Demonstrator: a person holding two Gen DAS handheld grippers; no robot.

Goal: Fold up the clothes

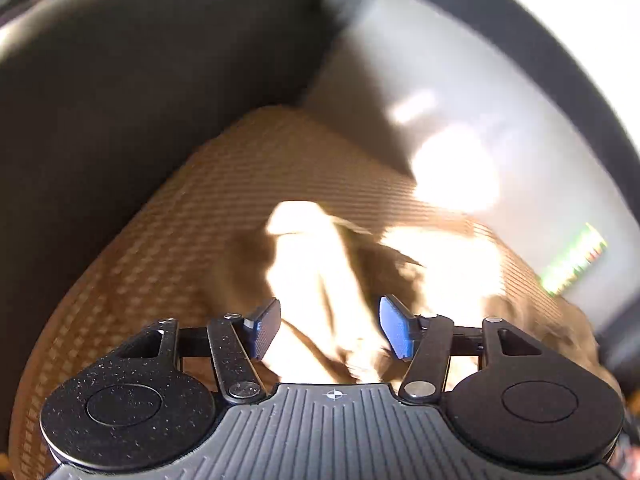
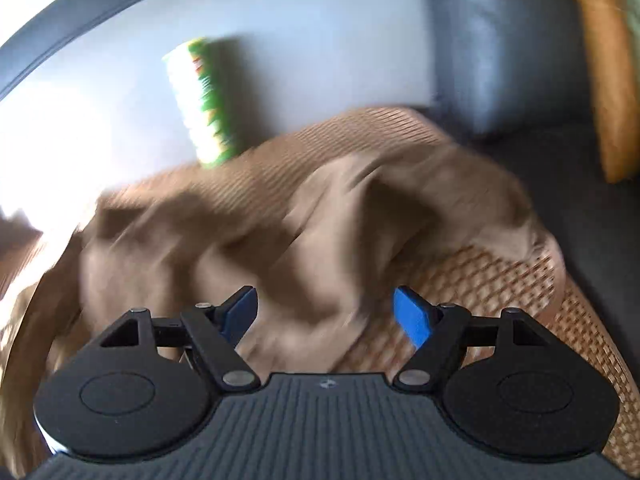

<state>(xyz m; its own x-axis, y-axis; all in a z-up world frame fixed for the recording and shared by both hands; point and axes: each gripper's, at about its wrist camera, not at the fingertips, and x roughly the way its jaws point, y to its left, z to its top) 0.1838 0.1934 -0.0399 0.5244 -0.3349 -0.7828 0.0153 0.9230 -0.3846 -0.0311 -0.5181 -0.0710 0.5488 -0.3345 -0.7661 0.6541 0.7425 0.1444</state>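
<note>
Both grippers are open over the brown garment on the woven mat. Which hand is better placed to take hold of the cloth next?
Probably the left. The left gripper has a raised fold of the brown garment right between its open fingers. The right gripper sits near the garment's edge, partly over the woven mat. Both views are blurred.

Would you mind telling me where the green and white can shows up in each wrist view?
Left wrist view: the green and white can is blurred at the right edge, beyond the brown garment.
Right wrist view: the can is upper left of centre, above the garment.
Shared landmark: the woven tan mat.
</note>
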